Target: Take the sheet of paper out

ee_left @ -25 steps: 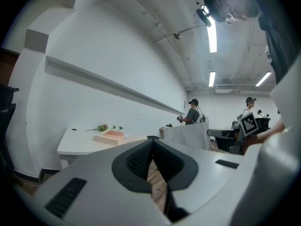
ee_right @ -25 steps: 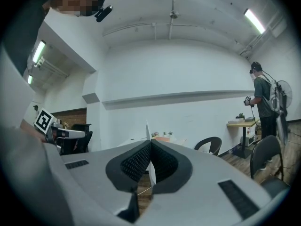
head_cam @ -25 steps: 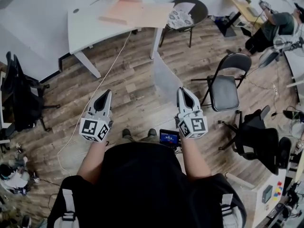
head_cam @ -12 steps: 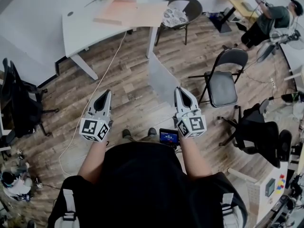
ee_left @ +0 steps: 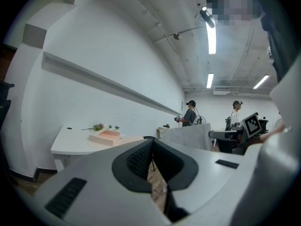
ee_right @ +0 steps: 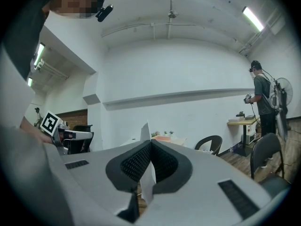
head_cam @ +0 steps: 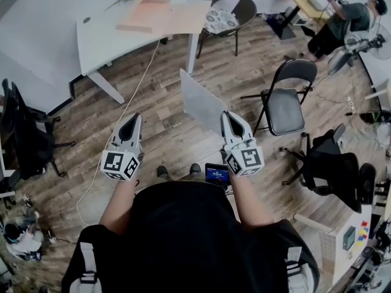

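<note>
1. The right hand-held gripper (head_cam: 227,116) was clamped shut on the lower edge of the sheet of paper (head_cam: 200,99). In the right gripper view the white edge ran straight between its pressed-together pads.
2. The sheet stood up in the air over the wooden floor (head_cam: 165,127) in front of the person. It stretched away from the gripper toward the left and touched nothing else that I could see.
3. The left hand-held gripper (head_cam: 131,122) was closed as well, with nothing between its jaws. It was held level beside the other one and clear of the sheet.
4. The white worktop (head_cam: 98,35), with a flat pink box (head_cam: 146,14) on it, stood well apart across the room. The paper was nowhere near it.
5. To my eye the taking-out itself was done, since the sheet hung free in one grip and had no cover or holder around it.
6. All that seemed left was to put the sheet down or hand it over. Nothing in view showed where it was meant to go.
7. The thin sheet was pinched at one edge only, so it looked liable to flop or slip if swung about.
</note>
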Tool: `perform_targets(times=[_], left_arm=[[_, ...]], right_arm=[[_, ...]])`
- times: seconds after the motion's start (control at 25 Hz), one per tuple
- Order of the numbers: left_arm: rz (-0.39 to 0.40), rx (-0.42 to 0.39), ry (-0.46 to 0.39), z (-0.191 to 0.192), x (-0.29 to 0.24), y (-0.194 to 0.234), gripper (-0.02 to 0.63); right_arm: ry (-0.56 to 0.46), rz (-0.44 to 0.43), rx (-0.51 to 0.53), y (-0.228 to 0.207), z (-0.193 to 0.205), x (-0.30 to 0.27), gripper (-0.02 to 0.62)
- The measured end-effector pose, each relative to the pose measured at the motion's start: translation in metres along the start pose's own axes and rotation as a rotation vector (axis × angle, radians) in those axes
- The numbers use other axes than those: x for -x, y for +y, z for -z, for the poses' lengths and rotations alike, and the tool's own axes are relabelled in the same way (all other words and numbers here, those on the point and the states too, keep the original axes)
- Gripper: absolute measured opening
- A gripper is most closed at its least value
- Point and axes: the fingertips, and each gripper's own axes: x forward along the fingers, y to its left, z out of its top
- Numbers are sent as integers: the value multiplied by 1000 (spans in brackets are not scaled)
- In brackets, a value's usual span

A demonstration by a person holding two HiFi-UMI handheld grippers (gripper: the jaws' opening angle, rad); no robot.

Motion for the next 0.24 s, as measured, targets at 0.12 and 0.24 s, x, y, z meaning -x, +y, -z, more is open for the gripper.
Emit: perform_targets(times=[0.12, 0.24], left_arm=[[0, 1, 0, 2, -3, -5, 5], [0, -3, 2, 3, -8, -10, 5]], right_arm=[[-3, 5, 2, -7, -2, 2, 9], [-2, 11, 5, -14, -2, 3, 9]])
